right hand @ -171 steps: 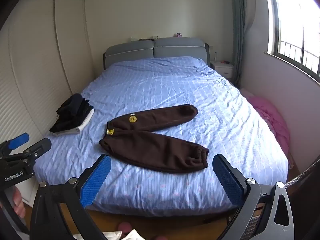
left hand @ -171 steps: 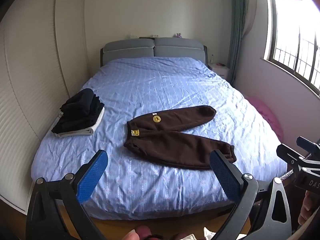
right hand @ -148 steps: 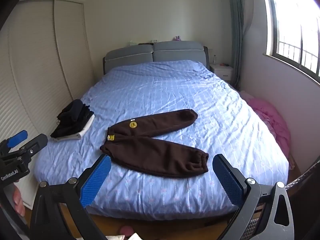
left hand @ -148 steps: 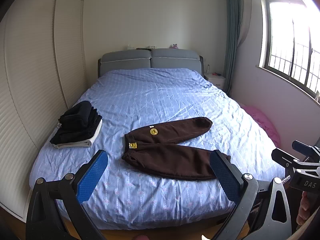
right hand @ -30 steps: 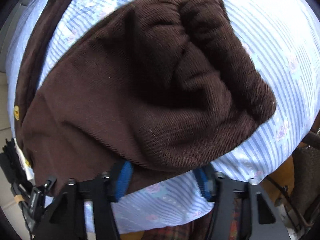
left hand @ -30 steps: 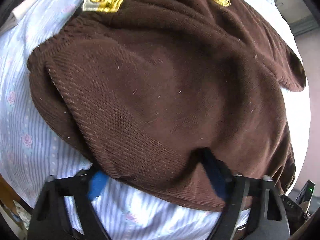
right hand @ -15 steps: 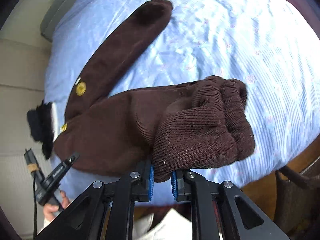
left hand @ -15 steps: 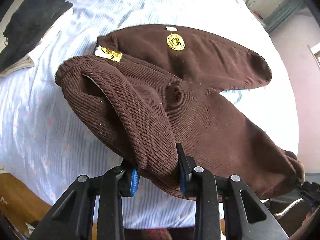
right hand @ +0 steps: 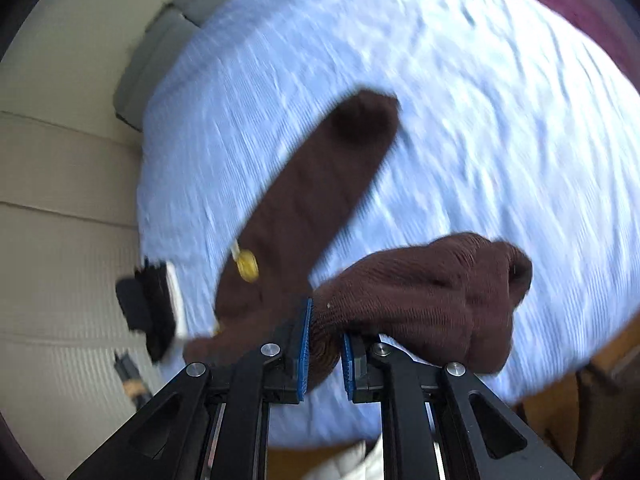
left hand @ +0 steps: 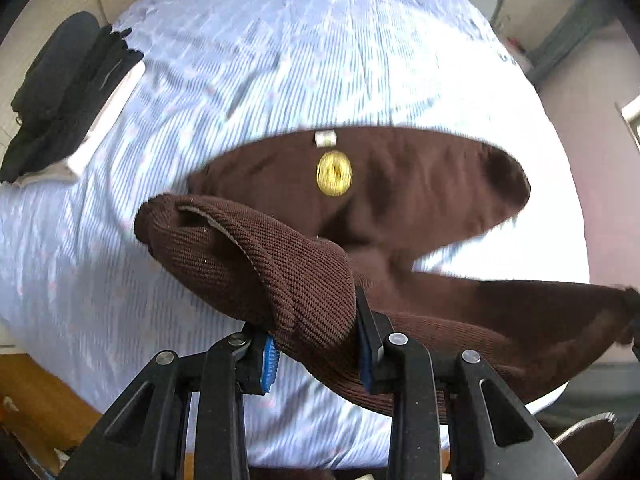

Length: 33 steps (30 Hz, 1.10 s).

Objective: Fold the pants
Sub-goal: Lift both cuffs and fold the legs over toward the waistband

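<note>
Brown corduroy pants (left hand: 400, 184) lie on the blue striped bed (left hand: 280, 60), with a round yellow badge (left hand: 334, 173) on the far leg. My left gripper (left hand: 316, 350) is shut on the waistband end of the near leg and holds it lifted above the bed. My right gripper (right hand: 324, 344) is shut on the bunched cuff end (right hand: 440, 300) of the same near leg, also lifted. The far leg (right hand: 320, 196) still rests flat on the bed.
A stack of folded dark clothes on a white piece (left hand: 64, 96) sits at the bed's left edge; it also shows in the right wrist view (right hand: 154, 312). A grey headboard (right hand: 160, 60) and a cream wardrobe wall (right hand: 60, 200) stand beyond. Wooden floor (left hand: 36, 392) lies below.
Both grippers have raised the near leg higher and carried it toward the far leg. The views are motion-blurred.
</note>
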Each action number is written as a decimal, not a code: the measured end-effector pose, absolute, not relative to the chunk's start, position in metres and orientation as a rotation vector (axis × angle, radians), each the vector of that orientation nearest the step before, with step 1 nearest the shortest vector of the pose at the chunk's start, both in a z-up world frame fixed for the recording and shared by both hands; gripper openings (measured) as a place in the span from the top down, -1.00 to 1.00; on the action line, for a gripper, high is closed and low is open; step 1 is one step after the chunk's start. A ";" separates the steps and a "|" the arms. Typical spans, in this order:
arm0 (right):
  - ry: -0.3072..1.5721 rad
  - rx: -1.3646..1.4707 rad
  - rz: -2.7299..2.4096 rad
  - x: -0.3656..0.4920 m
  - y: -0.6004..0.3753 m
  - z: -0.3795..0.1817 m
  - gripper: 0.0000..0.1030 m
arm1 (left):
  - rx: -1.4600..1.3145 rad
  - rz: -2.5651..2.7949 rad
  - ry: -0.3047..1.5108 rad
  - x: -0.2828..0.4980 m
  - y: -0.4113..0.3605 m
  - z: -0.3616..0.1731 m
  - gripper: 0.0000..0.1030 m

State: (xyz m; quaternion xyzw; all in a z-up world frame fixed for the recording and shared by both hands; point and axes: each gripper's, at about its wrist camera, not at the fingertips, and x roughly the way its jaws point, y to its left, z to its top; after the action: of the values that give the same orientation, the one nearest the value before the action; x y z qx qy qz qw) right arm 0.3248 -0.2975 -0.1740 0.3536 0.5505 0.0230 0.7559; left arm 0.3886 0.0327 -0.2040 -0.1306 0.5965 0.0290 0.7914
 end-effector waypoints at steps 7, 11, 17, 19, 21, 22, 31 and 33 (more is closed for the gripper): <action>1.145 0.788 -0.042 0.458 -0.287 -0.225 0.72 | -0.345 0.153 1.307 0.486 0.052 -0.236 0.40; 1.207 0.784 -0.068 0.507 -0.284 -0.270 0.72 | -0.354 0.215 1.344 0.529 0.058 -0.263 0.39; 1.257 0.665 -0.034 0.548 -0.268 -0.292 0.70 | -0.379 0.258 1.437 0.548 0.064 -0.296 0.21; 1.261 0.625 -0.012 0.555 -0.261 -0.293 0.67 | -0.419 0.250 1.442 0.549 0.071 -0.297 0.18; 1.266 0.602 -0.017 0.555 -0.260 -0.292 0.58 | -0.479 0.219 1.437 0.549 0.077 -0.292 0.00; 1.261 0.594 -0.017 0.556 -0.258 -0.291 0.51 | -0.517 0.199 1.431 0.548 0.080 -0.287 -0.26; 1.144 0.600 0.148 0.521 -0.242 -0.220 0.21 | -0.366 -0.019 1.263 0.536 0.073 -0.202 -0.72; 1.139 0.571 0.158 0.499 -0.240 -0.215 0.16 | -0.184 -0.147 1.238 0.547 0.058 -0.199 -0.73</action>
State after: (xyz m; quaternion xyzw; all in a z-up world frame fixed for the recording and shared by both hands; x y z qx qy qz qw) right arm 0.4988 -0.2405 -0.2152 0.2664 0.5312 0.0737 0.8009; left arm 0.5474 0.0579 -0.1991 -0.0860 0.5787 -0.0687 0.8081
